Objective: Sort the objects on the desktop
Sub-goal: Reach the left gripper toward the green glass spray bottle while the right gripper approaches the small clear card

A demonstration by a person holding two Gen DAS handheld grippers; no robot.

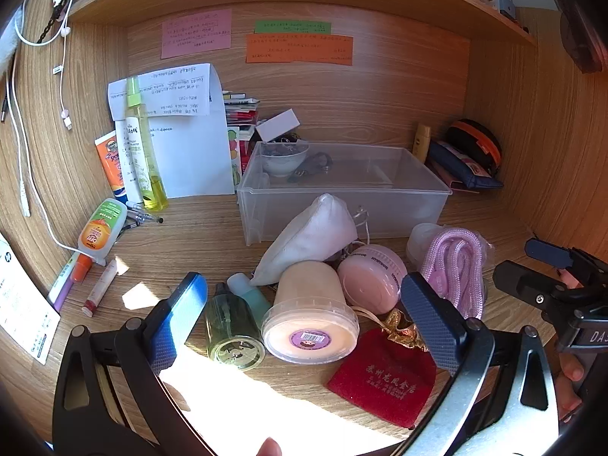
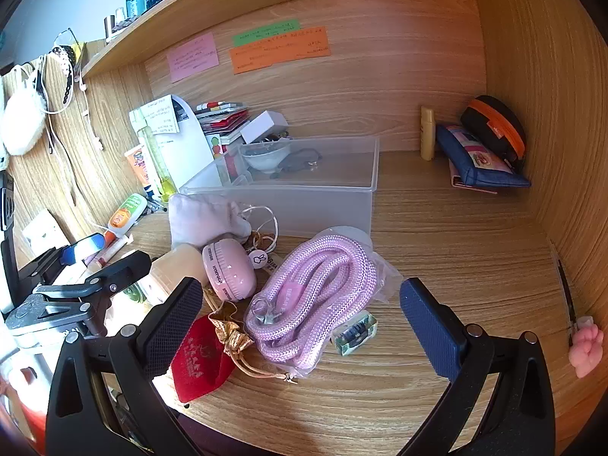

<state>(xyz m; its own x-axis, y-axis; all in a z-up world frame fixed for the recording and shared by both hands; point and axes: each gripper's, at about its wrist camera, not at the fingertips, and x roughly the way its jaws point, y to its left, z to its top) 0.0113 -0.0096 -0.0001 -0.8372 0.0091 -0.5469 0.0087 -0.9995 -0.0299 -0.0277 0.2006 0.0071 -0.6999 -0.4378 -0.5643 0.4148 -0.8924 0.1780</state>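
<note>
A clutter of small things lies on the wooden desk in front of a clear plastic bin [image 1: 266, 209] [image 2: 364, 205]. My left gripper [image 1: 309, 317] is open and empty, its jaws either side of a beige lidded tub [image 1: 309, 315] and a green bottle [image 1: 230, 326]. A red velvet pouch [image 1: 383, 376] [image 2: 201, 361], a pink round case [image 1: 370, 281] [image 2: 228, 269] and a white cloth bag [image 1: 311, 235] [image 2: 201, 220] lie close by. My right gripper [image 2: 300, 326] is open and empty over a bagged pink rope [image 2: 315, 292] [image 1: 452, 266] and a small box [image 2: 353, 332].
The bin holds a white bowl [image 1: 283, 159] and a dark strap. Bottles, tubes and papers [image 1: 182, 144] stand at the back left. A blue pouch [image 2: 478, 163] and a black-orange case [image 2: 494, 125] sit at the back right. A shelf hangs overhead; wooden walls close both sides.
</note>
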